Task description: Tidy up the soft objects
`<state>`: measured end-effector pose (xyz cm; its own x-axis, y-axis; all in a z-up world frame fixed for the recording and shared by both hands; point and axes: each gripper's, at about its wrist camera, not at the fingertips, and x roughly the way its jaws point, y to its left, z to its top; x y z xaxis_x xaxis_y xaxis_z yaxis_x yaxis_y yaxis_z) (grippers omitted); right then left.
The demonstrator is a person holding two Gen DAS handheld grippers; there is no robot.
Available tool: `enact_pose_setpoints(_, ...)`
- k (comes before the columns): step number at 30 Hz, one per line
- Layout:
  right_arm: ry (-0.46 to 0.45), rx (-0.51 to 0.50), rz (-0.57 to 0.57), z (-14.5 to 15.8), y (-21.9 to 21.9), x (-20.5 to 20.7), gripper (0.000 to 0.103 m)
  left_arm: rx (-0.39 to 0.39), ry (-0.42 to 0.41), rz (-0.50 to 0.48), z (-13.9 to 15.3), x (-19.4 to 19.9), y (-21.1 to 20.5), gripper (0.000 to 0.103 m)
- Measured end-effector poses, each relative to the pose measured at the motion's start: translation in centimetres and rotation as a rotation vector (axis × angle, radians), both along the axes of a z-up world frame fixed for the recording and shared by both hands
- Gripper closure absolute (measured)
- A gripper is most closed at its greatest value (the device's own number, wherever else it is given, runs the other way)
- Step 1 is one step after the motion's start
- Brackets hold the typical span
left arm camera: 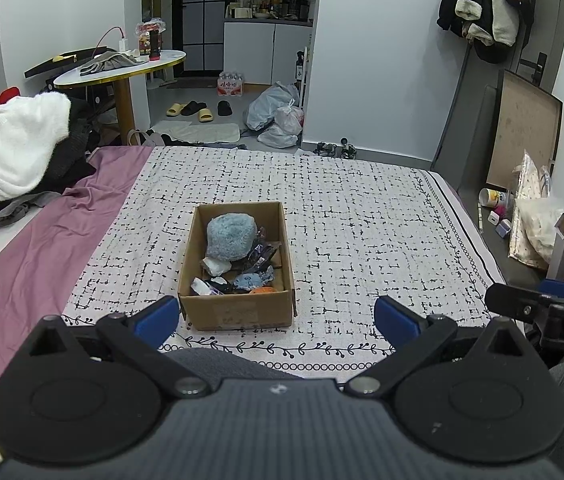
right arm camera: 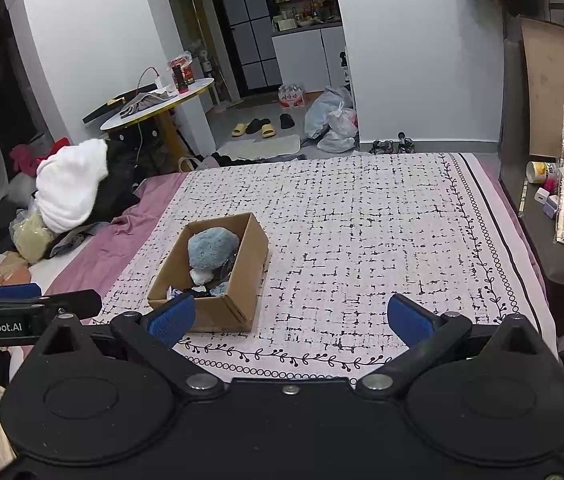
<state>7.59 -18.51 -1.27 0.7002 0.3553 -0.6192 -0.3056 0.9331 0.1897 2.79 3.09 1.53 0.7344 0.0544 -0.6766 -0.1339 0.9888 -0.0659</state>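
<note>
An open cardboard box (left arm camera: pixel 237 314) (right arm camera: pixel 241 248) sits on the patterned bedspread (left arm camera: pixel 362 208) (right arm camera: pixel 362 240). Inside lie a fluffy light-blue plush (left arm camera: pixel 230 237) (right arm camera: pixel 211 248), a small blue plush (left arm camera: pixel 247 280), an orange item (left arm camera: pixel 263 290) and several dark and white soft pieces. My left gripper (left arm camera: pixel 277 318) is open, held above the bed's near edge just short of the box, nothing between its blue pads. My right gripper (right arm camera: pixel 292 318) is open too, to the right of the box, and empty. Each gripper shows at the edge of the other's view.
A pile of white and dark clothes (left arm camera: pixel 21 148) (right arm camera: pixel 69 192) lies on the purple sheet (left arm camera: pixel 41 240) at the left. A round table (left arm camera: pixel 121 66), slippers (left arm camera: pixel 189 110) and plastic bags (left arm camera: pixel 277 116) stand on the floor beyond the bed. A cluttered bedside surface (right arm camera: pixel 554 200) is at right.
</note>
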Motion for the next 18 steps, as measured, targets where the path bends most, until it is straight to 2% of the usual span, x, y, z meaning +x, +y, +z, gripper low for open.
enact_pose_setpoints(18, -0.005, -0.015, 0.006, -0.03, 0.05, -0.15, 0.000, 0.000, 0.000, 0.000, -0.11, 0.07, 0.22, 0.000)
